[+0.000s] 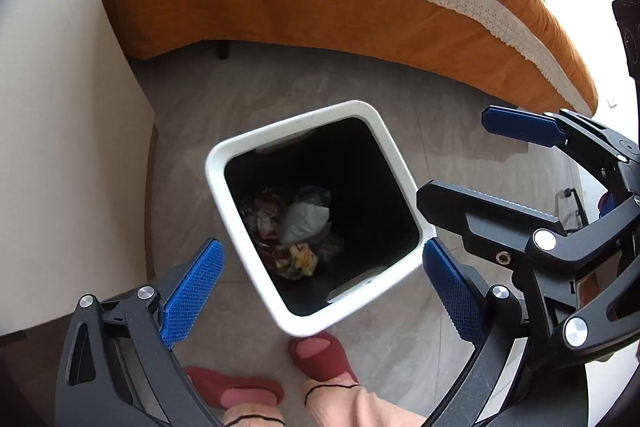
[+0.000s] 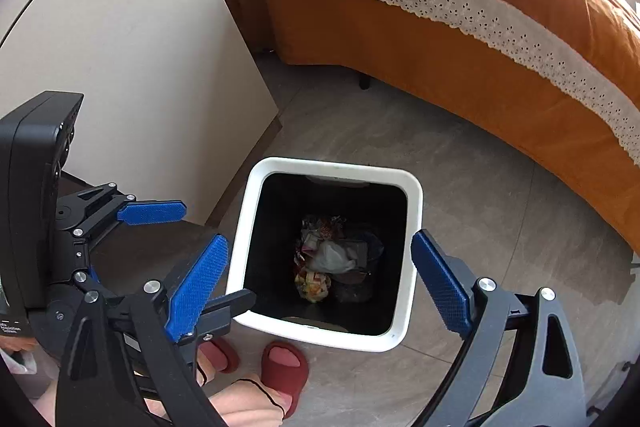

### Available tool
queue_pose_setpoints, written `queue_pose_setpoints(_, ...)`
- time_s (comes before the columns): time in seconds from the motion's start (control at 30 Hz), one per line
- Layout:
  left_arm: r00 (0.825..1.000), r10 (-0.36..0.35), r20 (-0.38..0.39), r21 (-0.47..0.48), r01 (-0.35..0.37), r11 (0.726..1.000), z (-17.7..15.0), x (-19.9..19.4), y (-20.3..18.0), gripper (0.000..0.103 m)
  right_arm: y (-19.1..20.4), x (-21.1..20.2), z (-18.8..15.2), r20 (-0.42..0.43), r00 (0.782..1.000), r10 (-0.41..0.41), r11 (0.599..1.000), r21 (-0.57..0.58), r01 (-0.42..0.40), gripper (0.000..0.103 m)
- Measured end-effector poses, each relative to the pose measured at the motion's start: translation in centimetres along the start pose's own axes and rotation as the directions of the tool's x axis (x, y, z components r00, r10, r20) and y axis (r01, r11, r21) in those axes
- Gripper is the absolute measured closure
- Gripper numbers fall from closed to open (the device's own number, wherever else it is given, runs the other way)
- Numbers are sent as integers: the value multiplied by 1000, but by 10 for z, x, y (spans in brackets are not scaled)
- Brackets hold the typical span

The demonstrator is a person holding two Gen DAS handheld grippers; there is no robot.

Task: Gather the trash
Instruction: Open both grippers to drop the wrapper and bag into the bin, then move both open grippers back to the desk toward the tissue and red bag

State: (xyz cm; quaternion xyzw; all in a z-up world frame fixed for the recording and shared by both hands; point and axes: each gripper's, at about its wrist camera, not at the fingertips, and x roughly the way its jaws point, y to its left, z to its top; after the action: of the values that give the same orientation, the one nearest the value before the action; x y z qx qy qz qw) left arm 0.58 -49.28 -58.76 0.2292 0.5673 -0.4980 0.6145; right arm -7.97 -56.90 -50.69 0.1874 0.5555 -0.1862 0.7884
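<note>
A pale panel [image 2: 120,67] stands left of the bin [image 2: 412,211], its lower corner near the bin's left rim. The left gripper [image 1: 320,291] hangs above the bin with its 2 blue pads spread wide and nothing between them; in the right wrist view it sits at the bin's left side [image 2: 192,255]. The bin, white outside and black inside, stands on the grey floor [image 2: 480,187]. The trash [image 2: 332,259] lies at the bin's bottom: a crumpled white piece on top, colourful wrappers beside and below it. Just in front of the bin, 2 feet in red slippers [image 2: 284,367] touch the floor, 1 toe nearly at the bin's near rim. The right gripper [image 2: 320,291] also hangs over the bin, fingers wide apart and empty; seen from the left wrist it is at the bin's right side [image 1: 480,163]. Behind the bin runs a bed [image 2: 460,39] with orange cover and white lace trim.
</note>
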Motion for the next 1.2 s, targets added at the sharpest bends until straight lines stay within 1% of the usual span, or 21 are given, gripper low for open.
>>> queue_pose_setpoints(0.13,999,18,31,6,-18,1000,6,-31,-2,5,9,-19,11,29,1000,-6,1000,-15,6,9)
queue_pose_setpoints(0.2,998,37,59,15,-38,999,12,-55,-7,5,13,-36,22,54,999,-2,1000,-15,3,8)
queue_pose_setpoints(0.23,996,42,75,20,-44,999,16,-68,-10,5,16,-48,28,74,997,-5,1000,-17,6,5)
queue_pose_setpoints(0.3,992,54,117,19,-57,998,25,-101,-16,5,22,-72,41,110,994,-4,1000,-22,6,5)
queue_pose_setpoints(0.43,977,65,201,-1,-66,998,42,-169,-25,5,39,-138,71,205,979,11,999,-44,-2,5)
queue_pose_setpoints(0.5,965,79,249,-4,-80,997,49,-205,-31,5,48,-171,86,252,968,19,998,-60,-4,5)
queue_pose_setpoints(0.53,956,94,276,-8,-96,995,53,-225,-34,5,53,-184,93,271,962,26,998,-66,-8,5)
queue_pose_setpoints(0.63,939,116,323,-29,-113,993,58,-269,-38,5,71,-227,113,334,941,49,995,-101,-16,5)
queue_pose_setpoints(0.73,915,137,379,-61,-123,990,59,-318,-38,5,92,-261,132,375,922,94,988,-153,-39,5)
queue_pose_setpoints(0.8,891,182,416,-86,-161,983,55,-353,-33,5,107,-278,143,386,912,138,979,-190,-68,5)
queue_pose_setpoints(0.87,872,220,438,-114,-189,975,53,-379,-28,5,128,-296,154,407,895,183,967,-236,-90,5)
queue_pose_setpoints(0.93,847,263,462,-149,-218,964,46,-404,-18,5,147,-310,163,421,879,223,954,-281,-108,5)
queue_pose_setpoints(1.0,820,312,480,-190,-250,950,39,-431,-7,5,170,-324,170,435,861,265,937,-328,-122,5)
queue_pose_setpoints(1.03,804,341,487,-214,-268,939,33,-444,0,5,183,-330,176,438,850,294,923,-360,-134,5)
queue_pose_setpoints(1.07,792,362,492,-233,-281,931,29,-456,7,5,195,-336,180,437,843,314,913,-381,-143,5)
queue_pose_setpoints(1.13,769,405,495,-272,-305,913,19,-476,23,5,220,-347,189,442,822,360,888,-432,-156,5)
queue_pose_setpoints(1.2,739,453,498,-321,-328,888,8,-498,40,5,247,-355,199,431,806,406,860,-479,-177,5)
